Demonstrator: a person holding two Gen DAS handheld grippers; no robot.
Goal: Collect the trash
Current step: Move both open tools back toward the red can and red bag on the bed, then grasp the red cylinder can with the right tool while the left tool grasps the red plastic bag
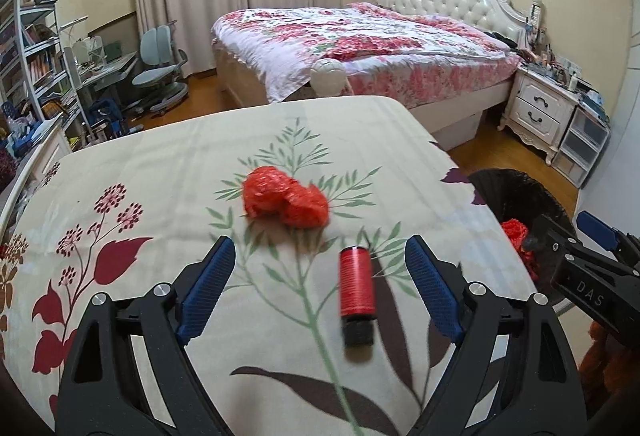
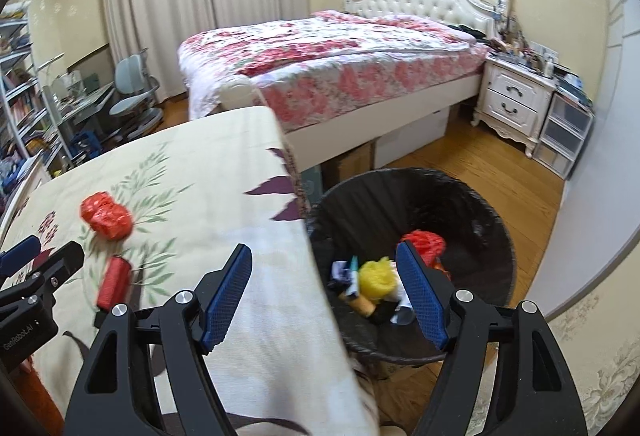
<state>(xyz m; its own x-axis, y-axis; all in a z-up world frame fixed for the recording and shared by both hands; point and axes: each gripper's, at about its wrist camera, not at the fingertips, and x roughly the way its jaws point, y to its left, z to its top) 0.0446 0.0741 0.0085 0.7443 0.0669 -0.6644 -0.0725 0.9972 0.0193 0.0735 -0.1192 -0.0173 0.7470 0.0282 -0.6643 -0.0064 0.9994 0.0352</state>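
Two pieces of trash lie on the bench [image 1: 168,172] with its flowered cloth: one crumpled red bag [image 1: 285,198] and, just nearer the camera, one red spool [image 1: 355,286] lying on its side with a black end. The left gripper [image 1: 320,290] hovers low over the bench with its jaws spread wide and empty, the spool between them (untouched). The right gripper [image 2: 325,290] hangs, jaws likewise spread and empty, over the bench edge and the one black bin [image 2: 420,192], which holds red, yellow and other scraps.
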